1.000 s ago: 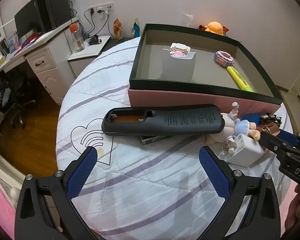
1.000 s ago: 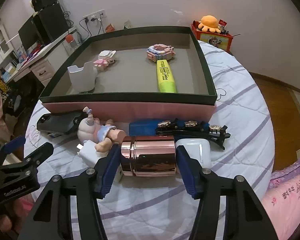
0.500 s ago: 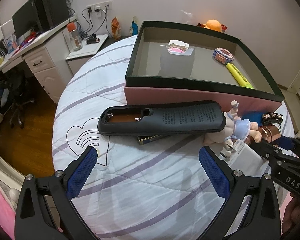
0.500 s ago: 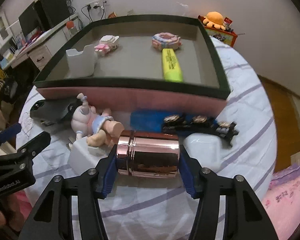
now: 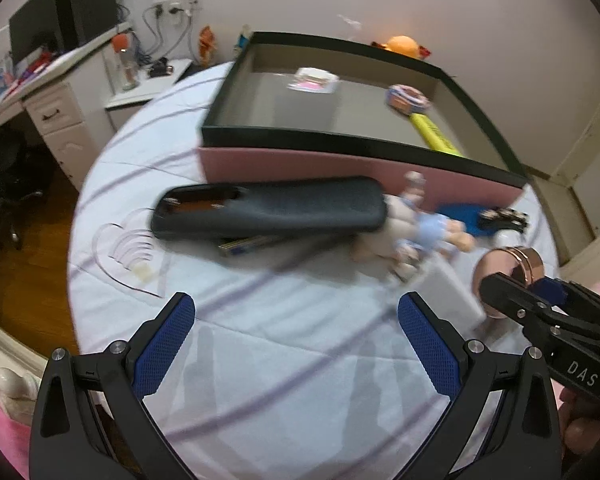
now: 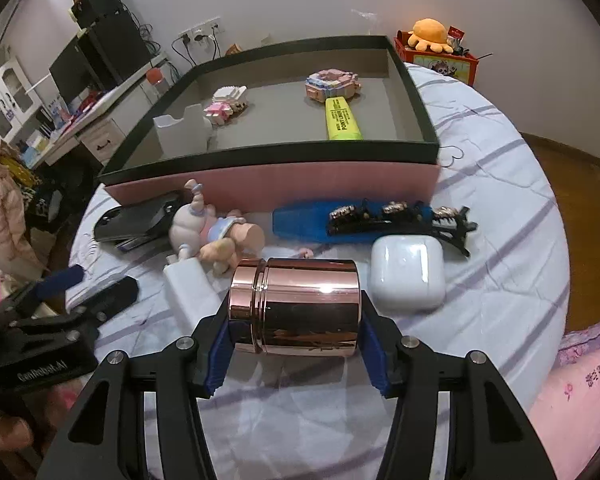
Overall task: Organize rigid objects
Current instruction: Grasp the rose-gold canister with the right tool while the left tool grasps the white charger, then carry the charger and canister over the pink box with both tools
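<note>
Right hand-held gripper (image 6: 294,340) is clamped on a shiny rose-gold metal cylinder canister (image 6: 294,308), blue pads pressing on its two flat ends. Canister lies on its side, long axis running straight across between the fingers, narrower lid end toward the left finger, base toward the right. It sits low over the round surface with a white quilted cover with purple stripes (image 6: 500,184); contact with the cover cannot be told.

Just beyond the canister, right: white rounded earbud case (image 6: 408,276). Beyond on the left: small baby doll figure in light blue (image 6: 216,236) lying down, and a white rectangular charger block (image 6: 188,284) beside the left finger. Further ahead: blue flat case (image 6: 304,220) with a black jewelled hair clip (image 6: 400,218) on it, then the large open box with pink sides and dark green rim (image 6: 276,176) holding a yellow highlighter (image 6: 342,118).

Left hand-held gripper (image 5: 296,332) has its fingers wide apart, nothing between them, held over bare cover. Ahead of it: dark grey remote control with open battery bay (image 5: 268,210), long axis crosswise, battery end to the left. Left view is blurred.
</note>
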Available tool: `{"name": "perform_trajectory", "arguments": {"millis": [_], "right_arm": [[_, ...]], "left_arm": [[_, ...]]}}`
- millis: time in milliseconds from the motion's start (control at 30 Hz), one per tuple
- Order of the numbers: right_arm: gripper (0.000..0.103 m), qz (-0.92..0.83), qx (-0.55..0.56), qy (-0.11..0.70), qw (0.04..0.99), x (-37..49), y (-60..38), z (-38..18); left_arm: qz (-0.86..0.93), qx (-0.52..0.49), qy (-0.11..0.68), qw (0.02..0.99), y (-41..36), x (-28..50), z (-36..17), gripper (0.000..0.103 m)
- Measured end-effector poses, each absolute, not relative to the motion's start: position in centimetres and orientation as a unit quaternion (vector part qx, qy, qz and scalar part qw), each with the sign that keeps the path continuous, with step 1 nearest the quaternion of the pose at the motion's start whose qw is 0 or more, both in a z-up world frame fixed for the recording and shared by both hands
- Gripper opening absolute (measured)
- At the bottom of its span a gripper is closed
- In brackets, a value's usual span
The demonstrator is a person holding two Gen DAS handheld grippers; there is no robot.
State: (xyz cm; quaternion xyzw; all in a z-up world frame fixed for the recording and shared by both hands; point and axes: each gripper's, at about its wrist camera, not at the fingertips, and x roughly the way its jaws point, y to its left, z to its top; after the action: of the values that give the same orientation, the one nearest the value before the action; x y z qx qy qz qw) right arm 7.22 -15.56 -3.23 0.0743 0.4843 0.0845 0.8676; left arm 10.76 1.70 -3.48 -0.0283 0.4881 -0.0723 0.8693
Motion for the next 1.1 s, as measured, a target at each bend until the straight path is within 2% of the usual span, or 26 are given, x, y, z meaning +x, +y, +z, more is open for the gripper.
{"name": "perform_trajectory", "arguments": {"millis": [367,633,700,733,767,867,933,967,1000,1100], "right_arm": [[0.056,0.063,0.070,0.465,0.880,5.1,-18.3,-2.0],[0.056,0.064,0.081,0.464,0.880,5.0,-19.8,-2.3],[0.056,0.064,0.084,0.463,0.880,5.0,-19.9,-2.3],[0.056,0.064,0.085,0.463,0.880,5.0,-20.0,-2.4],[0.056,0.064,0.087,0.463,0.880,5.0,-20.0,-2.4],[0.056,0.063,0.089,0.463,0.880,5.0,-20.1,-2.4],[0.056,0.062,0.088,0.462,0.880,4.9,-20.0,-2.3],[0.056,0.062,0.088,0.462,0.880,4.9,-20.0,-2.2],[0.056,0.062,0.088,0.462,0.880,4.9,-20.0,-2.2],[0.056,0.063,0.088,0.462,0.880,4.8,-19.9,-2.2]], "left_arm": [[-0.078,-0.034,0.505,0.859,-3.2,11.2,-4.5,0.102],[-0.087,-0.067,0.495,0.862,-4.0,12.0,-5.6,0.101],[-0.098,-0.069,0.491,0.863,-4.4,12.1,-5.5,0.092],[-0.107,-0.071,0.488,0.864,-4.7,12.0,-5.4,0.084],[-0.119,-0.076,0.486,0.862,-4.8,12.0,-5.3,0.071],[-0.149,-0.076,0.485,0.858,-5.6,11.8,-5.0,0.051],[-0.157,-0.072,0.486,0.857,-6.0,11.6,-5.0,0.044],[-0.164,-0.073,0.487,0.855,-6.1,11.6,-5.1,0.032],[-0.170,-0.075,0.492,0.851,-6.2,11.6,-5.1,0.025],[-0.174,-0.066,0.495,0.849,-6.2,11.2,-5.3,0.023]]}}
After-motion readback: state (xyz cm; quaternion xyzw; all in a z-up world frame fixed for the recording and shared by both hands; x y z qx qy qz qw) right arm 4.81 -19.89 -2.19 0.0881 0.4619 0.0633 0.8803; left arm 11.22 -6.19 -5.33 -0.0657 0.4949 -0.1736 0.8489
